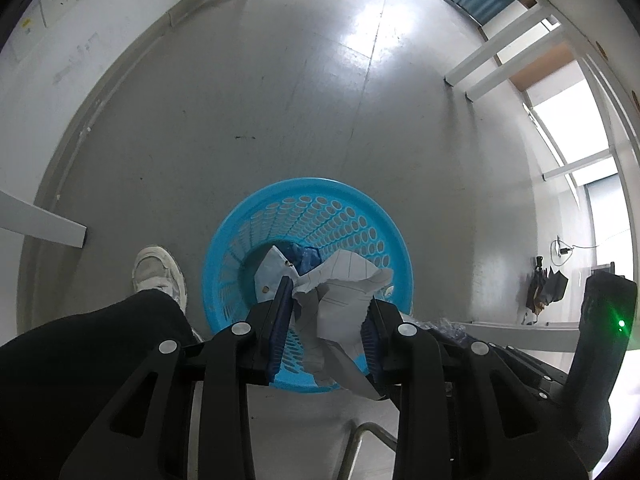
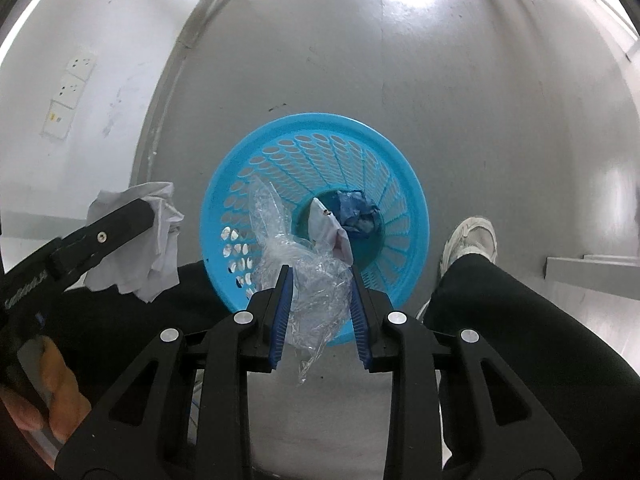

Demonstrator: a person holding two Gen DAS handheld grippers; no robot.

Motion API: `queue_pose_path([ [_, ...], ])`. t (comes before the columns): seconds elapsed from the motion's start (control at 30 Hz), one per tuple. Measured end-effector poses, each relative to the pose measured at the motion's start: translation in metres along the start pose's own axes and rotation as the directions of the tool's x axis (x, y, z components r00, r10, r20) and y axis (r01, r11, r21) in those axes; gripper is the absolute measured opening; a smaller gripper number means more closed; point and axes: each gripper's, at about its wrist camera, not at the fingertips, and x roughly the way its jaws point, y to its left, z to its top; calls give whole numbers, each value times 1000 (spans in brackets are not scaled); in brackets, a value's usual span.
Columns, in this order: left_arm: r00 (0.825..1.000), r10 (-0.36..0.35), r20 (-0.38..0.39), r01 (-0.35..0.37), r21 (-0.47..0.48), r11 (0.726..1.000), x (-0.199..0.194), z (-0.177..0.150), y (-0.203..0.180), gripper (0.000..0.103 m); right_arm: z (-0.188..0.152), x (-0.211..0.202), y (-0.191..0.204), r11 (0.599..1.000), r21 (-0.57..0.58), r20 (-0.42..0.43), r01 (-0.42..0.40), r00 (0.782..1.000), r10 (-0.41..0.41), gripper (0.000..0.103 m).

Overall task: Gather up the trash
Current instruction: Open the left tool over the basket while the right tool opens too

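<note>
Over a grey floor [image 2: 460,100], two hand-held grippers hang above a blue basket [image 2: 320,128]. The left hand-held gripper [image 1: 326,320] pinches a crumpled lined paper [image 1: 340,296] between its blue pads, just over the basket's near rim. The right hand-held gripper [image 2: 320,304] clamps a wad of clear plastic film [image 2: 308,280], which trails down past the rim. Inside the basket lie a pale scrap [image 2: 326,228] and something dark blue [image 2: 356,214], perhaps cloth. A white shoe [image 2: 472,240] stands beside it.
</note>
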Motion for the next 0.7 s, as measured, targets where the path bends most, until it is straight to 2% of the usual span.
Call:
queue_pose_path([
  [0.13,1000,12,0,-12,-15,1000,6,3,1,34,5,7,-3,1000,19,-9,4,1000,-4,29],
  [0.17,1000,8,4,-8,-31,999,7,4,2,37,6,8,-3,1000,23,-7,6,1000,-6,34],
  [0.2,1000,-5,3,5,-41,999,8,5,3,49,7,9,-4,1000,30,-4,6,1000,-6,38],
  [0.23,1000,-22,-1,22,-50,998,9,6,4,56,7,9,-5,999,37,0,5,1000,-5,45],
  [0.27,999,-36,3,36,-60,998,10,6,4,57,7,9,-7,999,42,1,5,1000,-5,49],
  [0.43,999,-30,12,31,-51,998,6,4,2,57,7,8,-8,999,47,-5,10,1000,-10,49],
  [0.7,1000,-21,-17,20,-55,998,-5,-7,9,57,-9,-18,-2,1000,25,41,7,999,-8,54],
])
